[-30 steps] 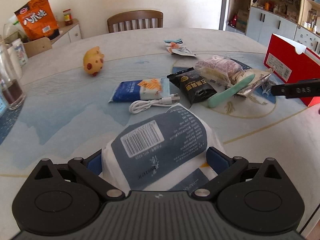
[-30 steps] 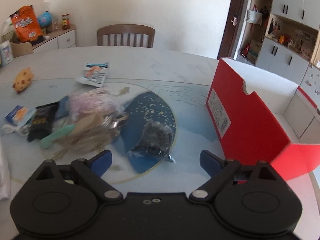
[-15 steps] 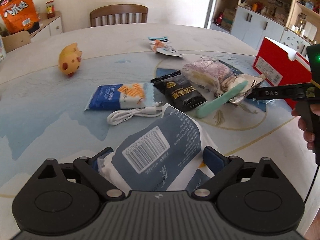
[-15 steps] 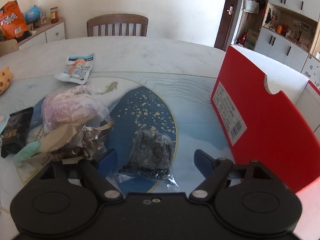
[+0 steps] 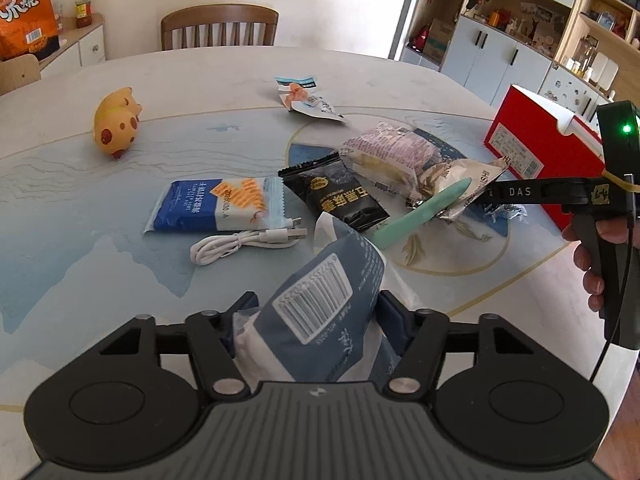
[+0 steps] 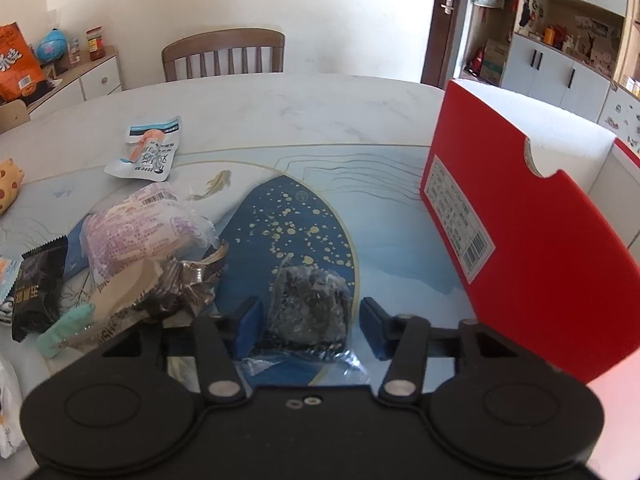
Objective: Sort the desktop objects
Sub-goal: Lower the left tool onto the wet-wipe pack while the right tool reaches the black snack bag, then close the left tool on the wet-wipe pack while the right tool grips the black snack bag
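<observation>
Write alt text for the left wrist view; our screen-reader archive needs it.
The left gripper is closing on a blue-and-white tissue pack between its jaws, on a table. Beyond lie a white USB cable, snack packets, a yellow toy and a red box.

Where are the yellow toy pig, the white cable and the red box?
Yellow toy pig (image 5: 116,126): left wrist view, on its spotted side.
White cable (image 5: 236,244): left wrist view, on the coiled loops.
Red box (image 6: 532,264): right wrist view, on its red side wall.
</observation>
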